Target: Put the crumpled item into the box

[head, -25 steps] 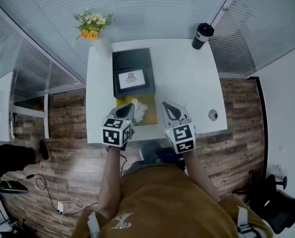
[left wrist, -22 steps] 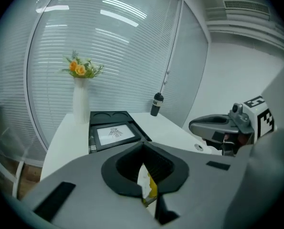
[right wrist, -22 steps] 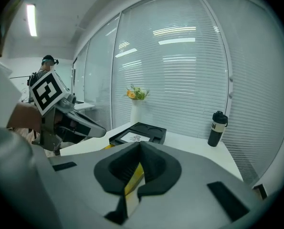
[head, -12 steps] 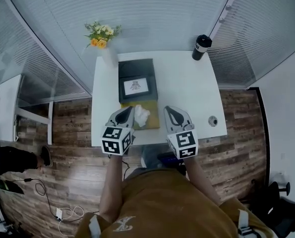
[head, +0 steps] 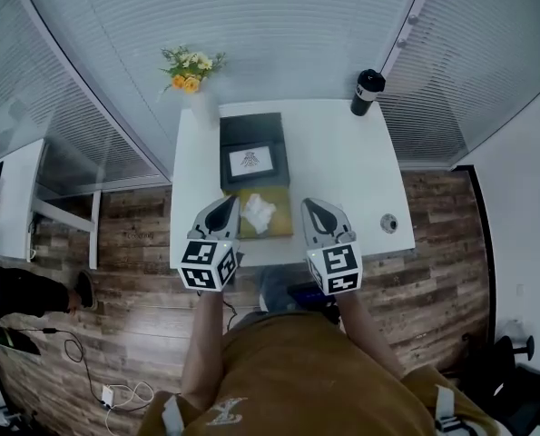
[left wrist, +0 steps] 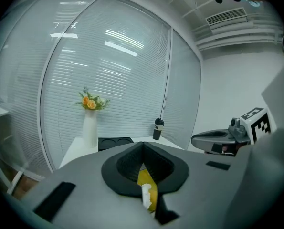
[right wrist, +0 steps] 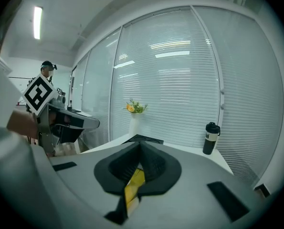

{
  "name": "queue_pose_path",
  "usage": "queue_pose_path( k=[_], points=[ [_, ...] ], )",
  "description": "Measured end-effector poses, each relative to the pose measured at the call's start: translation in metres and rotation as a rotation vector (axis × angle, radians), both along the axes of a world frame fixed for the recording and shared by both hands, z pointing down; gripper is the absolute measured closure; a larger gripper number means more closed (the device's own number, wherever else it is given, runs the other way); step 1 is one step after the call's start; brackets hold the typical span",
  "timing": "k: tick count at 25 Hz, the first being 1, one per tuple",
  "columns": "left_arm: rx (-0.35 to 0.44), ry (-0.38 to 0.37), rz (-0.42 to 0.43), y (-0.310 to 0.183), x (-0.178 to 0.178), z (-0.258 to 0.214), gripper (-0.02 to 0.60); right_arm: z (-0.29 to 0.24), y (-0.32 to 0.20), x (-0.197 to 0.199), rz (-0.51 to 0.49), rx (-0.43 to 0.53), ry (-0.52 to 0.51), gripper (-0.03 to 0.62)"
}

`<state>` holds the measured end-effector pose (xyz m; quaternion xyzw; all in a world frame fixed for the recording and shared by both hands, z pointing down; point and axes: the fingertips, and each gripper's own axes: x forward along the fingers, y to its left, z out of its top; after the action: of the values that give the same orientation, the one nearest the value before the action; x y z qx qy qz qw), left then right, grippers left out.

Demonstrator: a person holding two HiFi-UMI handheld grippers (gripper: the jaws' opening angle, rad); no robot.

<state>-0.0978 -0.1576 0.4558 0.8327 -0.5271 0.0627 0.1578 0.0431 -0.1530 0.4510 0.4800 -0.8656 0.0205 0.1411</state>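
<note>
A white crumpled paper point(head: 257, 211) lies on a yellow sheet point(head: 275, 198) near the table's front edge. Just behind it stands the black box point(head: 249, 131), with a white label on its front part. My left gripper point(head: 222, 205) hangs left of the paper and my right gripper point(head: 313, 207) to its right, both apart from it. Each has its jaws shut and empty. In the left gripper view the crumpled paper point(left wrist: 146, 193) and yellow sheet point(left wrist: 145, 177) show below the shut left gripper point(left wrist: 142, 147). Under the right gripper point(right wrist: 141, 147) only the yellow sheet point(right wrist: 133, 185) shows.
The white table point(head: 342, 171) carries a black bottle point(head: 367, 92) at its far right corner and a white vase of flowers point(head: 200, 107) at the far left. A small round fitting point(head: 389, 222) sits near the front right. Blinds line the wall behind; wood floor surrounds the table.
Both grippers have drawn back toward the table's near edge. The left gripper has moved away from the crumpled paper to the left. The paper stays on the yellow sheet.
</note>
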Motion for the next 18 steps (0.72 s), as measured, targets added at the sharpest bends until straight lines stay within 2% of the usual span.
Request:
queue_pose_path(
  k=[18],
  points=[
    [-0.012,-0.011,0.005,-0.0002,0.0006,0.0032,0.558,-0.0012,-0.0008,0.0034,0.007,-0.007,-0.008,0.583]
  ],
)
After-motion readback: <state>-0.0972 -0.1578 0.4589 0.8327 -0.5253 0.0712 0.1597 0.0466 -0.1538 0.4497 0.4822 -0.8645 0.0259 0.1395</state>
